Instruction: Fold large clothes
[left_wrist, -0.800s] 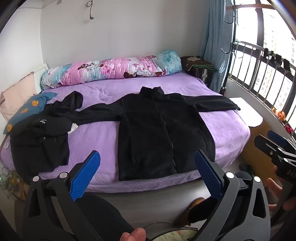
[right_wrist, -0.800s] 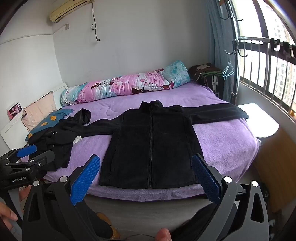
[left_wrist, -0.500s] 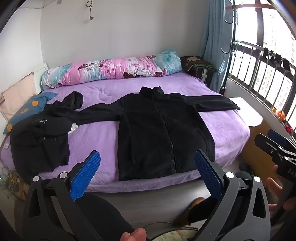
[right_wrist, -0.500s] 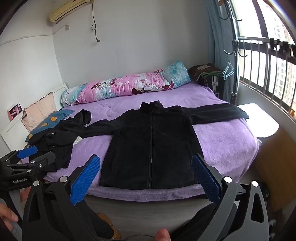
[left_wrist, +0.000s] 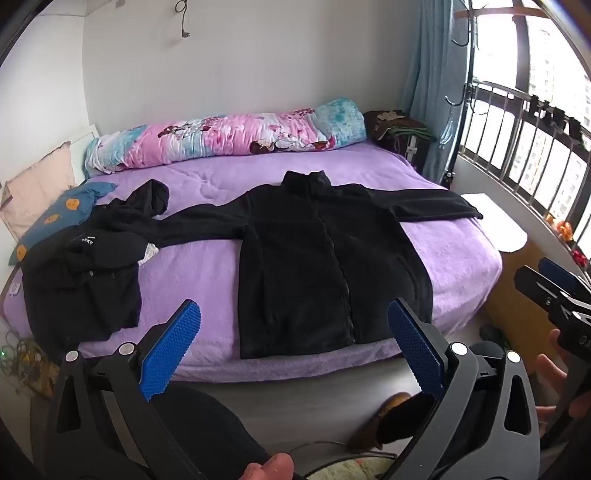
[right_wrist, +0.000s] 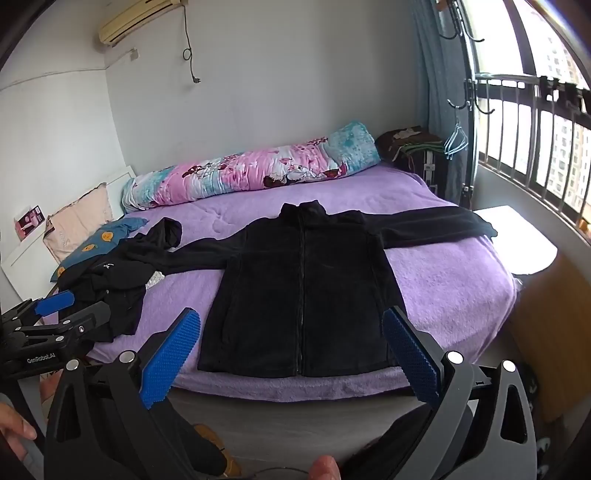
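We hold the left gripper (left_wrist: 293, 345) and the right gripper (right_wrist: 291, 349) short of the purple bed (right_wrist: 461, 280), both with jaws spread wide and gripping nothing. The black jacket (right_wrist: 306, 291) lies flat on the bed, front up, sleeves outstretched, beside 1 crumpled black hoodie (left_wrist: 85, 273).

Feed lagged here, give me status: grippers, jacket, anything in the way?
Left gripper, right gripper open, empty, short of bed. Black jacket flat, sleeves spread. Crumpled dark clothes beside left sleeve.
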